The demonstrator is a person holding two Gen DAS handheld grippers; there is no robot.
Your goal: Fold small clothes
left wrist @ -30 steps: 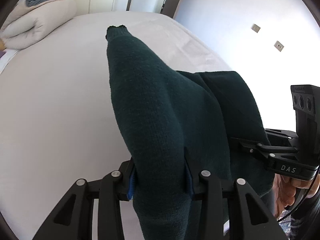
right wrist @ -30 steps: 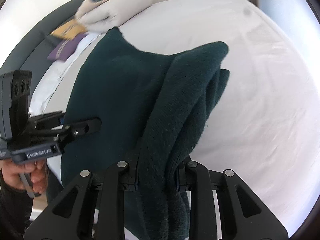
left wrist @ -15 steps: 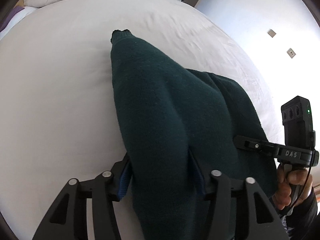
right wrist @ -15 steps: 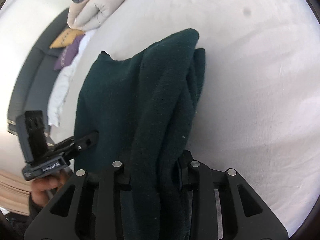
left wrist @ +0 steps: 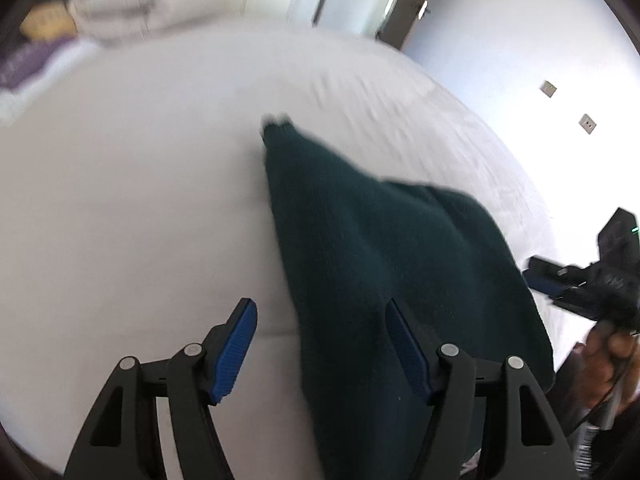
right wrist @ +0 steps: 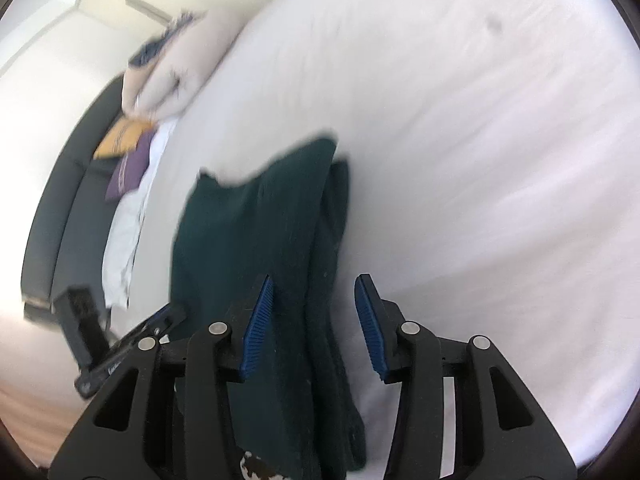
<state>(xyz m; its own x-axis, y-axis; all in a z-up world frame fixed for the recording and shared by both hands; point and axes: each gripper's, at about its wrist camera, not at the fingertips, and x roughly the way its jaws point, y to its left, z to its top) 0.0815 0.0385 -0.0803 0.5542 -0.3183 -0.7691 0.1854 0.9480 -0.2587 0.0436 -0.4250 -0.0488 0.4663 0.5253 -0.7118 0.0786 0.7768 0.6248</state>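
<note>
A dark green knitted sweater (left wrist: 380, 256) lies on the white bed (left wrist: 120, 208), one sleeve stretched away from me. My left gripper (left wrist: 320, 340) is open, its blue pads spread, with the sweater's near edge lying between them against the right pad. In the right wrist view the sweater (right wrist: 260, 232) lies folded lengthwise. My right gripper (right wrist: 314, 320) is open too, with the folded edge between its pads. Each gripper also shows in the other's view, the right one (left wrist: 592, 280) and the left one (right wrist: 120, 344).
A rolled beige duvet (left wrist: 132, 4) and yellow and purple cushions (right wrist: 128, 152) sit at the head of the bed. A dark headboard (right wrist: 60, 208) runs along that side. Wardrobe doors and a doorway (left wrist: 400, 8) stand beyond the bed's far end.
Both grippers have opened and let go of the sweater, which has dropped from hanging in the air to lying on the bed. Both views are blurred by motion.
</note>
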